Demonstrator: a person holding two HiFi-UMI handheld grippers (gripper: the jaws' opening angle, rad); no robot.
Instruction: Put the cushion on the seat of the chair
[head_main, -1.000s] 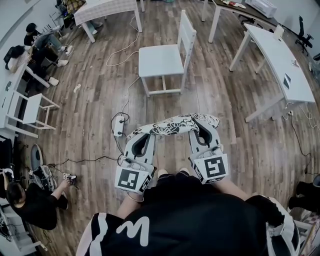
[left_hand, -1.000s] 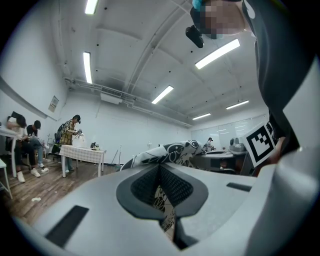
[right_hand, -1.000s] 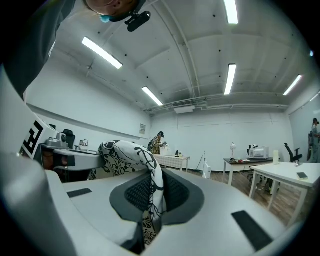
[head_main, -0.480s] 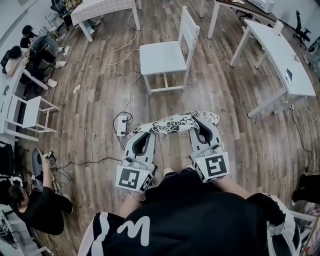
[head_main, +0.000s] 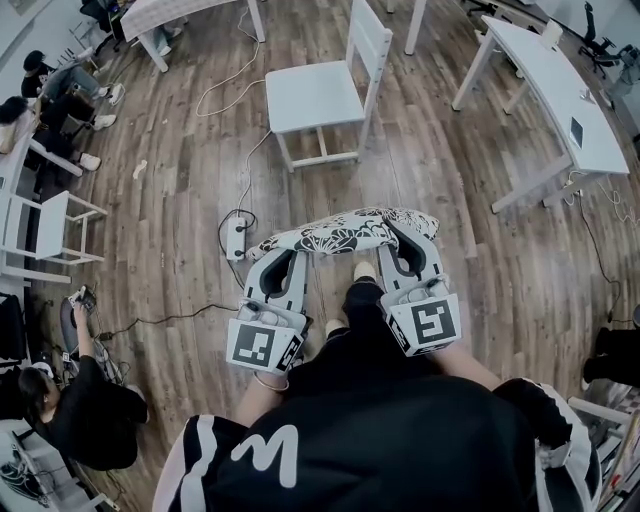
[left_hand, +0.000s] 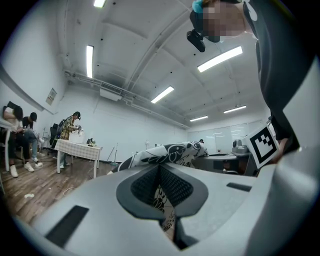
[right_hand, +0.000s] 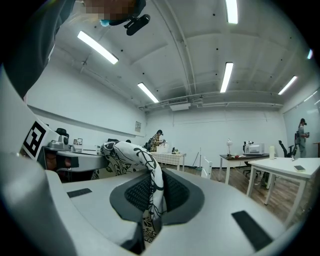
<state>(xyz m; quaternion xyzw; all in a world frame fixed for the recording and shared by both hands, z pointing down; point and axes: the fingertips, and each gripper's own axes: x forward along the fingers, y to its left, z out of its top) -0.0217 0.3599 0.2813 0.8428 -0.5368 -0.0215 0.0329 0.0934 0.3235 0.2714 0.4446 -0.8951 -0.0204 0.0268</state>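
The left gripper and the right gripper both have their jaws clenched on the black-and-white floral fabric cushion. The left takes its left end and the right its right end. The cushion stretches level between them, in the air above the dark wood plank floor.

This looks like the carrying step: the cushion is held but not yet delivered. The white wooden chair stands well apart, farther off and a little left, its seat bare. A white power strip and its cable lie on the floor just left of the path.

The next move calls for closing that gap, then lowering the cushion flat onto the seat before letting go.

Against a second ago, the grip is unchanged, and a shoe now shows forward between the grippers.
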